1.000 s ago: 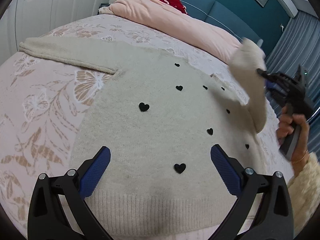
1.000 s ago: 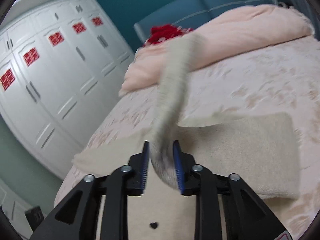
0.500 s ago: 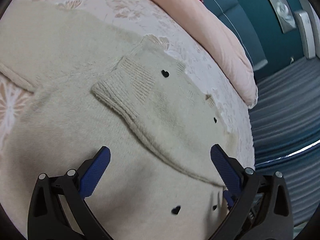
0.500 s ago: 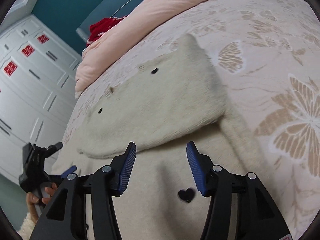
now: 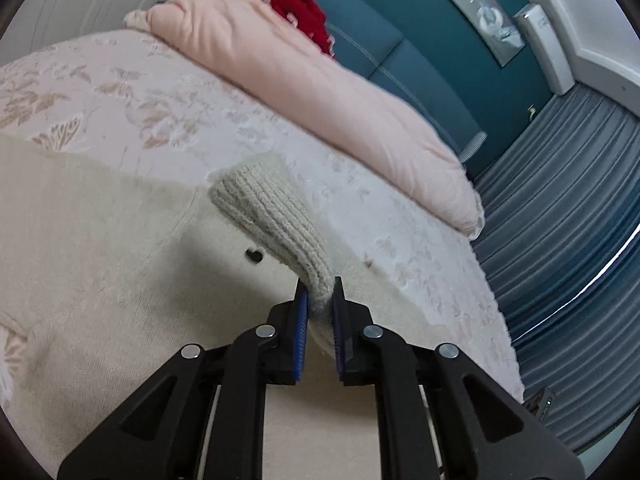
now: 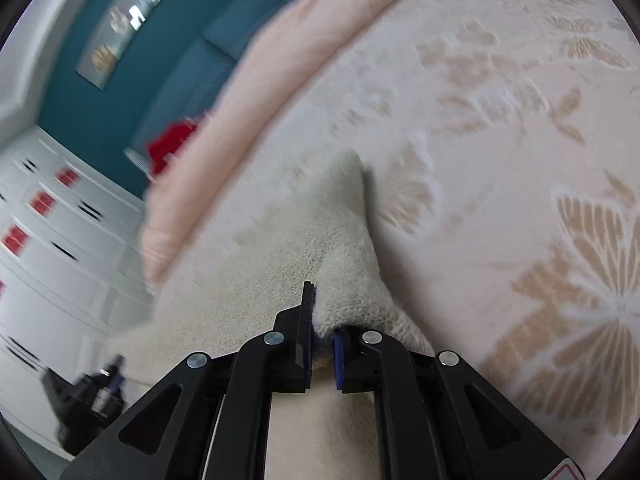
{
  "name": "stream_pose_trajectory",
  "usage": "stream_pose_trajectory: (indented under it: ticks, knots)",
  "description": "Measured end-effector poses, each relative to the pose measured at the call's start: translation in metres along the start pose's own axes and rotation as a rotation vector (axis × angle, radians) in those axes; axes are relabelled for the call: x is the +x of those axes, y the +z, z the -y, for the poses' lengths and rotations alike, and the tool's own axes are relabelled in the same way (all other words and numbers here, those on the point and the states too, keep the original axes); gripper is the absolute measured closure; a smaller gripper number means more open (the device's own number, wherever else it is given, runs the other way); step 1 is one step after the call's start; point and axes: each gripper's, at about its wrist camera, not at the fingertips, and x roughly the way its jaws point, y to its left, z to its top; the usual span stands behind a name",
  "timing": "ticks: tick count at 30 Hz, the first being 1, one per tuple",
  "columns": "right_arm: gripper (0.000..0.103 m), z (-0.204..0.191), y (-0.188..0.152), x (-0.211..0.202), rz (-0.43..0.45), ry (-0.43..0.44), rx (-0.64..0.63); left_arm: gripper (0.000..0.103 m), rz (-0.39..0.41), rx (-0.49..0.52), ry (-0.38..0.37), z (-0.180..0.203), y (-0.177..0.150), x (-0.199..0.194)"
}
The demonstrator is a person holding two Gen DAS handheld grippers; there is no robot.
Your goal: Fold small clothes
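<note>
— Now, which step in hand?
— Judging by the grips, a fold of the cream sweater (image 5: pixel 100 248), spread flat on the bed (image 5: pixel 120 92). Left tool (image 5: pixel 319 312) clamped on the ribbed cuff (image 5: pixel 272 216) of a sleeve, lifted off the sweater's body near a small black heart (image 5: pixel 254 256). Right tool (image 6: pixel 322 320) pinched together on a fuzzy fold of the same sweater (image 6: pixel 344 248), raised into a peak just beside the butterfly-patterned bedspread (image 6: pixel 520 160).

— And the next move?
— Probably carrying both held parts across the body and laying them flat, then letting go. Calls for even tension, so as not to drag the rest of the knit along; soft and stretchy by the look of it.

— Different from half a second back?
— Yes. Then, both tools spread apart and hovering over the sleeve lying folded on the chest; now both closed on fabric and lifting. Right view blurred, so likely in motion.

— Anything else about?
— Pink duvet (image 5: pixel 320 80) at the head of the bed, something red (image 5: pixel 304 4) behind it, white wardrobe doors (image 6: pixel 48 248) to the side.
</note>
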Motion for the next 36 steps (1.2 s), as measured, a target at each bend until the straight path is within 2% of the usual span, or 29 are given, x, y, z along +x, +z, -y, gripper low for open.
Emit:
stream_pose_trajectory:
  ticks: [1,3,4,6,10,12,13,14,15,16,17,18,19,20,22,26,27,29,30,31,32,34,35,36]
  knots:
    - [0.097,0.003,-0.009,0.007,-0.035,-0.029,-0.03,0.093,-0.049,-0.024,0.033,-0.012,-0.01,0.011]
    - [0.096,-0.001,-0.017,-0.007,0.007,-0.02,-0.072,0.093,-0.101,-0.084,0.093,-0.042,-0.034,0.018]
    - [0.092,-0.003,-0.018,-0.012,0.004,-0.032,-0.082,0.092,-0.109,-0.128,0.088,-0.057,-0.044,0.019]
    - [0.088,-0.006,-0.023,-0.029,0.033,-0.051,-0.106,0.09,-0.074,-0.178,0.03,-0.074,-0.055,0.011]
    - [0.087,-0.035,-0.022,-0.053,0.12,-0.056,-0.212,0.088,-0.053,-0.127,0.038,-0.068,-0.06,0.004]
    - [0.084,-0.048,-0.019,-0.037,0.081,-0.087,-0.284,0.087,-0.053,-0.142,0.033,-0.068,-0.058,0.005]
    - [0.077,-0.047,-0.018,-0.02,0.036,-0.133,-0.309,0.084,-0.053,-0.159,0.023,-0.069,-0.056,0.002]
    - [0.083,-0.042,-0.019,0.004,-0.046,-0.2,-0.321,0.082,-0.053,-0.174,0.023,-0.071,-0.057,-0.004]
    - [0.085,-0.037,-0.022,0.016,-0.067,-0.242,-0.323,0.08,-0.057,-0.181,0.024,-0.074,-0.057,-0.011]
    - [0.084,-0.04,-0.027,0.008,-0.016,-0.24,-0.332,0.074,-0.056,-0.184,0.024,-0.078,-0.057,-0.021]
    - [0.079,-0.049,-0.032,-0.002,-0.008,-0.254,-0.346,0.063,-0.049,-0.189,0.028,-0.084,-0.056,-0.035]
    - [0.076,-0.058,-0.04,-0.013,-0.009,-0.238,-0.358,0.057,-0.03,-0.197,0.033,-0.094,-0.055,-0.052]
    - [0.075,-0.064,-0.052,-0.027,0.005,-0.202,-0.368,0.044,-0.004,-0.211,0.047,-0.107,-0.053,-0.07]
    - [0.072,-0.069,-0.067,-0.042,0.017,-0.167,-0.381,0.033,0.023,-0.233,0.067,-0.123,-0.051,-0.09]
    - [0.065,-0.078,-0.106,-0.064,0.012,-0.144,-0.434,0.022,0.084,-0.294,0.139,-0.164,-0.044,-0.13]
    - [0.063,-0.081,-0.182,-0.079,-0.05,-0.131,-0.493,0.021,0.173,-0.396,0.339,-0.255,-0.007,-0.193]
    - [0.062,-0.081,-0.196,-0.078,-0.066,-0.126,-0.489,0.021,0.195,-0.417,0.364,-0.276,0.004,-0.205]
    - [0.054,-0.078,-0.22,-0.075,-0.068,-0.138,-0.489,0.021,0.242,-0.459,0.425,-0.311,0.028,-0.222]
    - [0.053,-0.081,-0.23,-0.077,-0.025,-0.157,-0.522,0.021,0.271,-0.489,0.441,-0.326,0.038,-0.227]
    - [0.047,-0.085,-0.236,-0.076,-0.002,-0.177,-0.564,0.021,0.3,-0.534,0.459,-0.34,0.049,-0.232]
    - [0.039,-0.089,-0.24,-0.072,-0.008,-0.19,-0.593,0.02,0.326,-0.589,0.447,-0.353,0.057,-0.234]
    - [0.03,-0.094,-0.241,-0.065,-0.038,-0.199,-0.622,0.021,0.359,-0.687,0.408,-0.376,0.069,-0.233]
    - [0.027,-0.095,-0.241,-0.064,-0.043,-0.194,-0.627,0.024,0.388,-0.706,0.396,-0.38,0.074,-0.232]
    - [0.027,-0.094,-0.241,-0.064,-0.045,-0.19,-0.626,0.032,0.403,-0.699,0.391,-0.383,0.078,-0.232]
